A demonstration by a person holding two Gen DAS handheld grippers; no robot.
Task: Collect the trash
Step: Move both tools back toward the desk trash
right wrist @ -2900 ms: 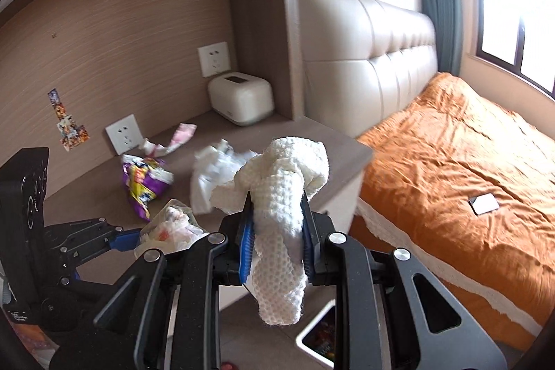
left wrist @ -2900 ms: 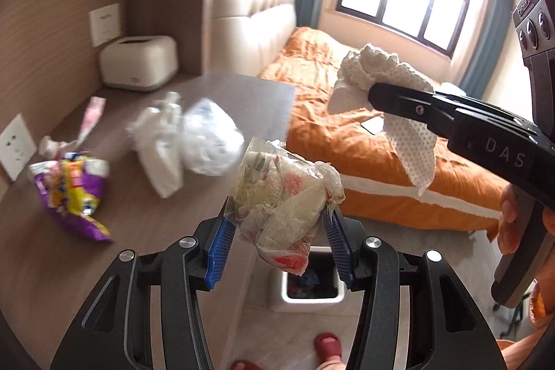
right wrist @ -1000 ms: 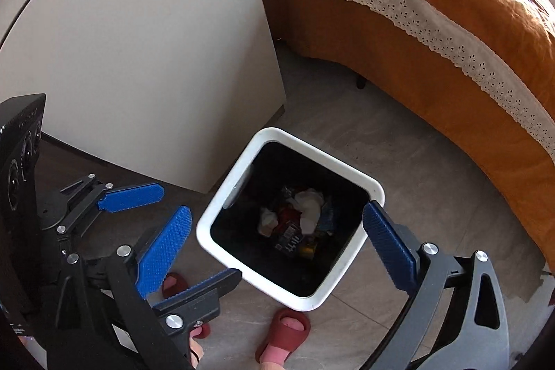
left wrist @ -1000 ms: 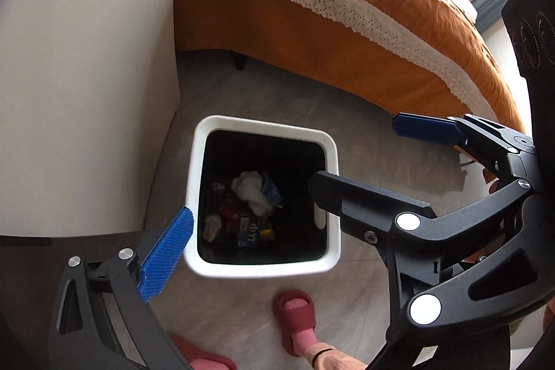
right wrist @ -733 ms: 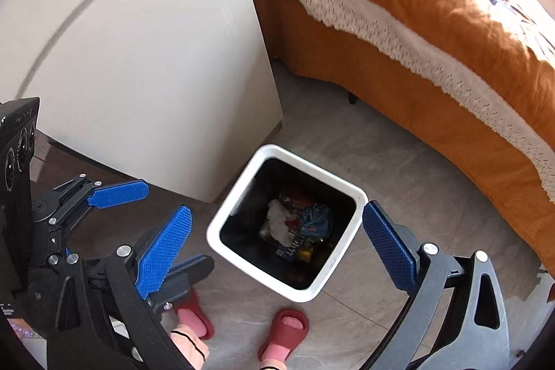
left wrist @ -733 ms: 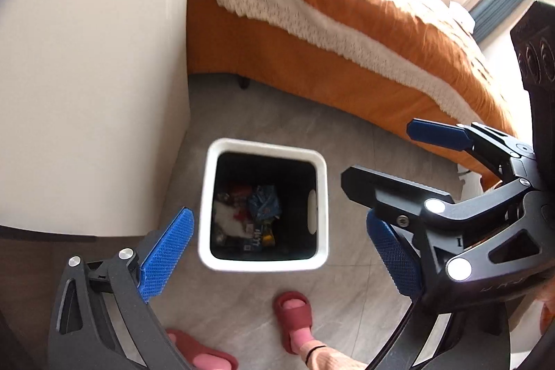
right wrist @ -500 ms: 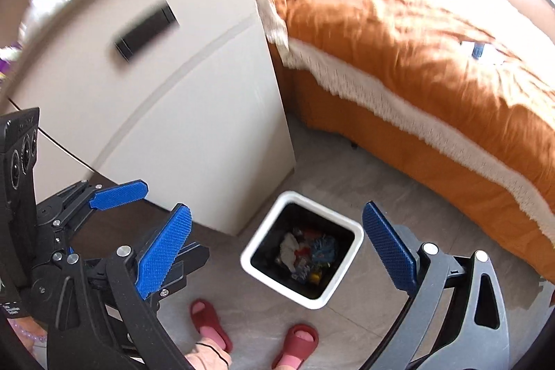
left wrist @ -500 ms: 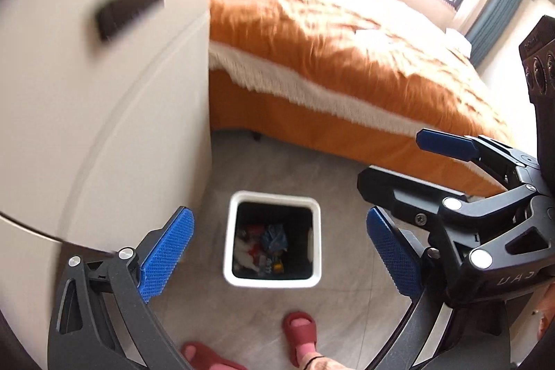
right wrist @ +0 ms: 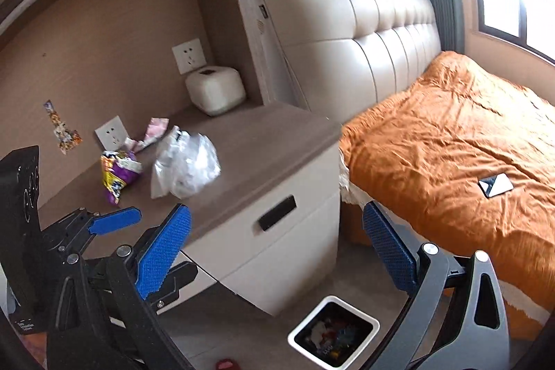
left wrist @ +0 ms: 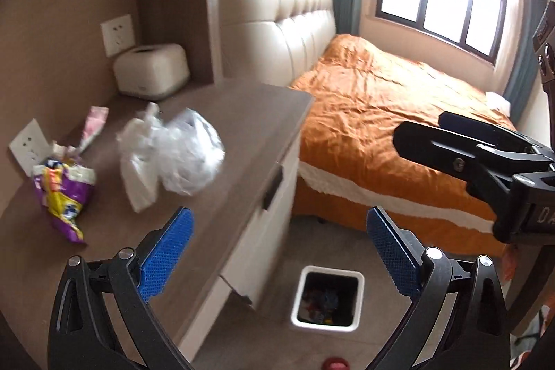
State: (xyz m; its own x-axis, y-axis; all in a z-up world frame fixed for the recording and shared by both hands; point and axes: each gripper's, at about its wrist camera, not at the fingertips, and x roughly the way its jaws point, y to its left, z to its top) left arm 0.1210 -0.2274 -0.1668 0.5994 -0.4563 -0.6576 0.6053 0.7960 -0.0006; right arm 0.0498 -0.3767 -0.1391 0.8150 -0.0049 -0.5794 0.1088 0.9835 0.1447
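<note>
Both grippers are empty. My left gripper [left wrist: 279, 254] is open, its blue pads spread wide above the floor beside the nightstand. My right gripper [right wrist: 277, 250] is open too, and it shows as black fingers at the right of the left wrist view. On the brown nightstand top [left wrist: 249, 120] lie a crumpled clear plastic bag [left wrist: 180, 155] [right wrist: 184, 165], a purple snack wrapper [left wrist: 64, 193] [right wrist: 118, 172] and a pink wrapper [left wrist: 93, 123] [right wrist: 154, 127]. Below on the floor stands a white trash bin [left wrist: 298, 300] [right wrist: 373, 323] with litter inside.
A white tissue box [right wrist: 215, 89] sits at the back of the nightstand under a wall socket. The orange bed [right wrist: 451, 134] with a padded headboard fills the right, and a phone [right wrist: 495, 185] lies on it. A red slipper [right wrist: 225, 363] shows at the bottom edge.
2.9 s ago the left gripper held a plastic trash bundle and the right a white cloth; both are now empty. Both views have swung up from the bin to the nightstand top.
</note>
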